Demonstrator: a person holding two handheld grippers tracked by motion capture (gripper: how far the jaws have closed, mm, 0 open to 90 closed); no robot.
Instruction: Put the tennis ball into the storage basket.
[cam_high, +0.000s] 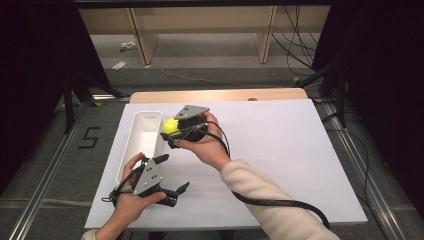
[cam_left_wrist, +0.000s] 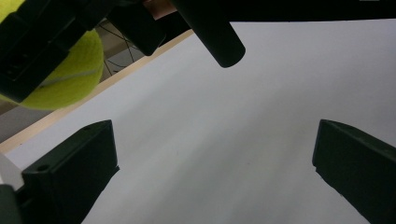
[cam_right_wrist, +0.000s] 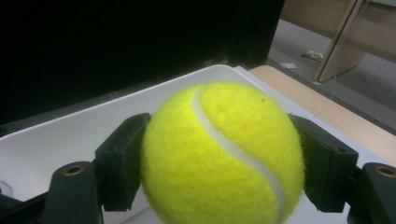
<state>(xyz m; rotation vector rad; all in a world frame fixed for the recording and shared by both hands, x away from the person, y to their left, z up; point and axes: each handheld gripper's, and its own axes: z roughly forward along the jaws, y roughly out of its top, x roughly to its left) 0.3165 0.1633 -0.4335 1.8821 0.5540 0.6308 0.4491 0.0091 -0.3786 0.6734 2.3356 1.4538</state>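
A yellow tennis ball (cam_high: 170, 126) (cam_right_wrist: 222, 154) is clamped between the jaws of my right gripper (cam_high: 171, 133) (cam_right_wrist: 219, 163), held in the air at the right rim of a long white tray (cam_high: 141, 140) (cam_right_wrist: 60, 135). The ball (cam_left_wrist: 56, 79) also shows at the upper left of the left gripper view, with the right gripper's black body around it. My left gripper (cam_high: 172, 175) (cam_left_wrist: 215, 172) is open near the front left of the white sheet (cam_high: 280, 150) (cam_left_wrist: 224, 116), with nothing between its jaws.
The white sheet covers a wooden table (cam_high: 220, 94). A black cable (cam_high: 280, 202) trails from the right gripper across the sleeve. Dark curtains stand at both sides, and wooden furniture legs (cam_high: 142, 40) rise beyond the table.
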